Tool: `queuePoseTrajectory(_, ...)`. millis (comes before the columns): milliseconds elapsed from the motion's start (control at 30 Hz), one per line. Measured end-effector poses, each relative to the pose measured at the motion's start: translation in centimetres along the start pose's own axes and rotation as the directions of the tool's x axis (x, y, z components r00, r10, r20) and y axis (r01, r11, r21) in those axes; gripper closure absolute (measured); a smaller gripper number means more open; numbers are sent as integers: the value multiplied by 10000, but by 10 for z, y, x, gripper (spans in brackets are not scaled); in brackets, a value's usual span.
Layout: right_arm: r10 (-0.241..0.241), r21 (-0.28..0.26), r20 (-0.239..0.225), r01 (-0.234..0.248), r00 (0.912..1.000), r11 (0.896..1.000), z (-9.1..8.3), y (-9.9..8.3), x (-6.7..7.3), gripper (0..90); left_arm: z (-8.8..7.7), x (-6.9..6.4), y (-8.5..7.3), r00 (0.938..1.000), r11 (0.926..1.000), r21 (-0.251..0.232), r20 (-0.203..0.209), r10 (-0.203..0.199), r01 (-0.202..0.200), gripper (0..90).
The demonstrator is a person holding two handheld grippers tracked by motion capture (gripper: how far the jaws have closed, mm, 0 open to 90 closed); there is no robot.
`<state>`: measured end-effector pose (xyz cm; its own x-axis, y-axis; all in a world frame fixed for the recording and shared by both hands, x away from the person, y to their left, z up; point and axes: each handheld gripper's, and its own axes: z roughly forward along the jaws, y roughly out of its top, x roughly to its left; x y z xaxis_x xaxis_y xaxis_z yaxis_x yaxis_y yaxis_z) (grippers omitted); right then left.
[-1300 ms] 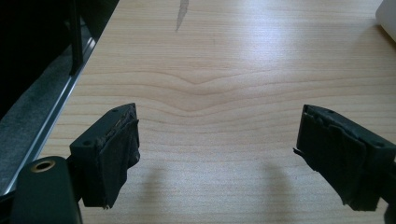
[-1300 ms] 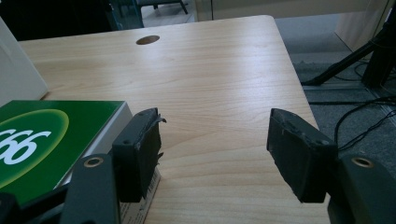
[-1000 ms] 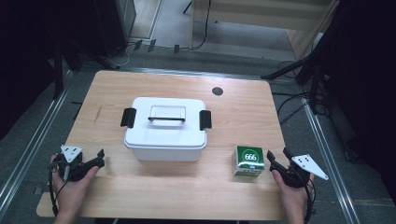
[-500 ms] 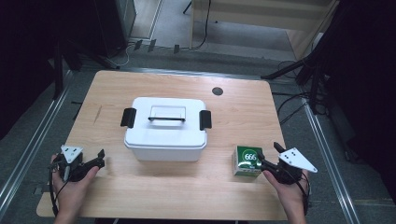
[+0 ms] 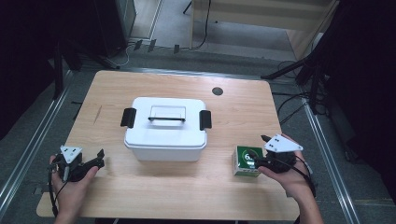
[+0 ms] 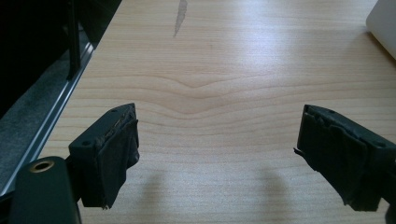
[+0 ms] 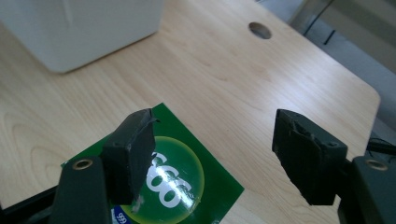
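Two tools, left tool (image 5: 99, 158) and right tool (image 5: 257, 150), gape empty over a pale wooden table (image 5: 187, 196), dim room around.

Bright tabletop, dark surroundings, mild blur

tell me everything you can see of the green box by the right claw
The green box is a small carton, cardboard by its look, with a glossy top printed with a lighter green circle and white numerals reading 666. It sits flat on the wooden table near the front right edge, right of the white lidded container and apart from it. The right claw hovers open above it; whether it touches is unclear.
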<state>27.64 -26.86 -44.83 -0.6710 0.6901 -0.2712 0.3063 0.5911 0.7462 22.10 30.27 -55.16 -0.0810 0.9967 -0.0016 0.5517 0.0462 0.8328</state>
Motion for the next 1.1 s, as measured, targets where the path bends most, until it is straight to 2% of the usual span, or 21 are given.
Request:
queuePoseTrajectory(133,-897,791,-600,943,9942,9924,7,15,-1,296,0,0,0,10000,10000,-3,9,16,-16,137)
queuePoseTrajectory(200,-988,855,-645,1042,9930,9909,8,17,-1,296,0,0,0,10000,10000,20,9,-26,26,137)
queuePoseTrajectory(333,-1537,1070,-891,1629,9841,9808,14,30,-2,293,0,0,0,10000,10000,37,26,-36,35,137)
queuePoseTrajectory(567,-1778,1234,-938,1886,9796,9743,17,41,-10,294,0,0,0,10000,10000,45,21,-38,38,137)
queuePoseTrajectory(767,-2091,1483,-1155,2250,9710,9630,17,55,-18,292,0,0,0,10000,10000,-4,15,-37,37,137)
queuePoseTrajectory(800,-2255,1575,-1266,2440,9660,9569,17,60,-19,292,0,0,0,10000,10000,-15,2,-23,23,137)
queuePoseTrajectory(833,-2255,1575,-1266,2440,9660,9569,17,60,-19,292,0,0,0,10000,10000,-15,2,-23,23,137)
queuePoseTrajectory(867,-2416,1633,-1439,2638,9596,9506,18,64,-20,291,0,0,0,10000,10000,-28,16,-1,1,137)
queuePoseTrajectory(900,-2416,1633,-1439,2638,9596,9506,18,64,-20,291,0,0,0,10000,10000,-28,16,-1,1,137)
queuePoseTrajectory(933,-2552,1766,-1714,2845,9516,9423,19,69,-21,289,0,0,0,10000,10000,-31,6,2,-2,137)
queuePoseTrajectory(967,-2552,1766,-1714,2845,9516,9423,19,69,-21,289,0,0,0,10000,10000,-31,6,2,-2,137)
queuePoseTrajectory(1000,-2738,1850,-1835,3067,9441,9337,21,73,-22,290,0,0,0,10000,10000,-18,11,20,-20,137)
queuePoseTrajectory(1033,-2738,1850,-1835,3067,9441,9337,21,73,-22,290,0,0,0,10000,10000,-20,17,17,-17,137)
queuePoseTrajectory(1067,-2860,1976,-2024,3251,9366,9248,22,77,-23,291,0,0,0,10000,10000,-30,29,17,-17,136)
queuePoseTrajectory(1100,-2875,2048,-2167,3313,9330,9210,23,79,-24,291,0,0,0,10000,10000,-30,29,17,-17,136)
